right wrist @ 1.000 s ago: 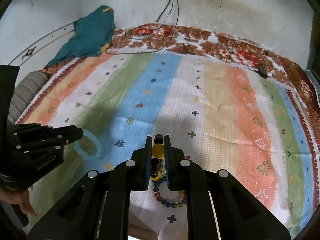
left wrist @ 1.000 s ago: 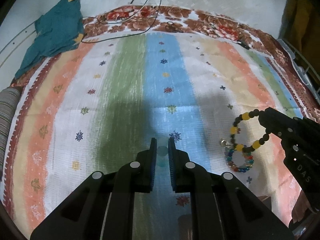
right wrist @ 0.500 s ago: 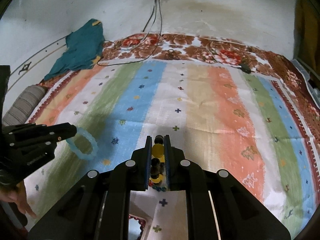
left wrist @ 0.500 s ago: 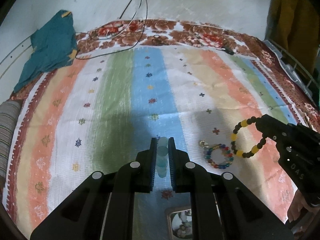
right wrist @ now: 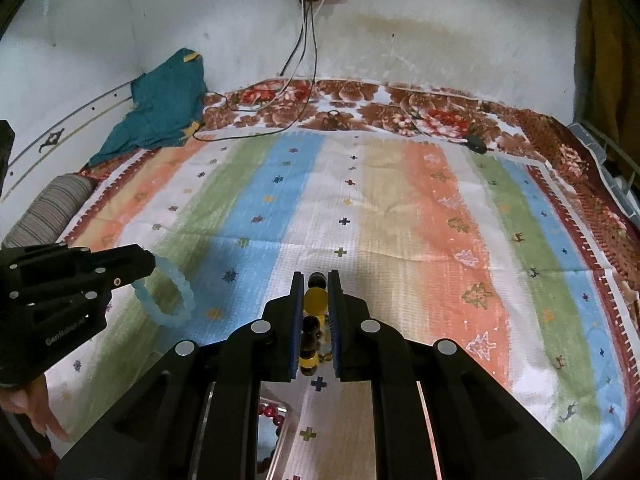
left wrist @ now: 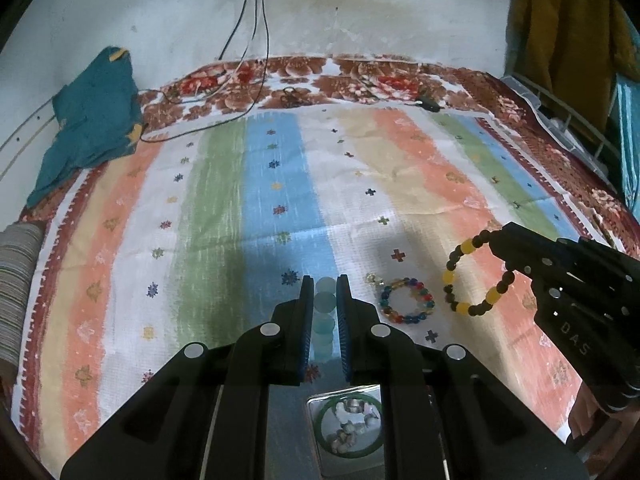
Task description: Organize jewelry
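My left gripper (left wrist: 325, 285) is shut on a pale blue bead bracelet (left wrist: 324, 312), which hangs from it above the striped cloth in the right wrist view (right wrist: 166, 296). My right gripper (right wrist: 317, 280) is shut on a black and yellow bead bracelet (right wrist: 315, 300); it shows as a hanging loop in the left wrist view (left wrist: 474, 276). A multicoloured bead bracelet (left wrist: 407, 301) lies on the cloth between the two grippers. A metal tin (left wrist: 344, 424) holding a green bangle and small pieces sits below my left gripper.
The striped bedsheet (left wrist: 280, 184) covers the bed. A teal cloth (left wrist: 88, 128) lies at the far left corner, cables (left wrist: 240, 80) run down from a wall socket, and a striped bolster (left wrist: 16, 280) lies at the left edge. A second tin with red beads (right wrist: 272, 412) shows under my right gripper.
Both grippers have pulled back and risen with their bracelets held. The multicoloured bracelet stays on the cloth, and the tins have come into view below.
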`<move>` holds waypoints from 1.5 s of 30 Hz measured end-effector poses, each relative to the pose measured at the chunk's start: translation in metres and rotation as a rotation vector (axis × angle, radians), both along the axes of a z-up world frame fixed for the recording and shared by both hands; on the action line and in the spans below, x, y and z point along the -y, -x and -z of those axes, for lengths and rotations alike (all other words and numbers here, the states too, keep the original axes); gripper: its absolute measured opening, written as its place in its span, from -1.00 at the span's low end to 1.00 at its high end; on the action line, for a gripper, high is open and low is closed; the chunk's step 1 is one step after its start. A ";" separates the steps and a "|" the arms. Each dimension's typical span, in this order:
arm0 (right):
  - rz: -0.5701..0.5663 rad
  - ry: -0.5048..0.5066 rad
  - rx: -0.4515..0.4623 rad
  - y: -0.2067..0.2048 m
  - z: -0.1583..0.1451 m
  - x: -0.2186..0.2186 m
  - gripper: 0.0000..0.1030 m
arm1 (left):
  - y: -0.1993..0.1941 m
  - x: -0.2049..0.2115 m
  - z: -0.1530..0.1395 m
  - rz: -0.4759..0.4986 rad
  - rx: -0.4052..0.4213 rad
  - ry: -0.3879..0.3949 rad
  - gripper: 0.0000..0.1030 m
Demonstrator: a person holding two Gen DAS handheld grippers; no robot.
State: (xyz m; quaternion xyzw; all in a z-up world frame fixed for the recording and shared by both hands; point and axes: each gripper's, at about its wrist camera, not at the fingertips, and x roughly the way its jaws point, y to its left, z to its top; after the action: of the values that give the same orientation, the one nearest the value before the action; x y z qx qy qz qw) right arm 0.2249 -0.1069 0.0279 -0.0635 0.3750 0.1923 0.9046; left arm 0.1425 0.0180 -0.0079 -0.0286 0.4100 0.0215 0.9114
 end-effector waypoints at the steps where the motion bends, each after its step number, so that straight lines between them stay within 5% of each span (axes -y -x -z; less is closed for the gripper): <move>1: -0.003 -0.003 0.003 0.002 -0.001 0.000 -0.75 | 0.002 0.002 -0.001 0.005 0.003 -0.005 -0.79; 34: -0.096 -0.064 0.032 0.077 -0.023 -0.001 -0.75 | 0.073 0.020 -0.027 0.078 0.071 0.023 -0.78; 39: -0.124 -0.063 -0.018 0.081 -0.014 -0.004 -0.75 | 0.073 0.016 -0.022 0.081 0.025 0.122 -0.78; 41: -0.121 -0.056 -0.025 0.081 -0.012 -0.004 -0.63 | 0.074 0.014 -0.021 0.068 0.026 0.123 -0.60; 43: -0.096 -0.047 -0.009 0.080 -0.014 0.000 -0.15 | 0.074 0.014 -0.024 0.054 0.044 0.090 -0.46; 45: -0.065 -0.035 -0.007 0.075 -0.013 0.005 -0.14 | 0.072 0.011 -0.022 0.036 0.044 0.076 -0.44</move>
State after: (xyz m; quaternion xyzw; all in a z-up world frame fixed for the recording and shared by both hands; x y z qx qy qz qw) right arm 0.1498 -0.1124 0.0405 -0.0592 0.3725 0.2282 0.8976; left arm 0.0703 0.0070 0.0146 -0.0562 0.3908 -0.0112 0.9187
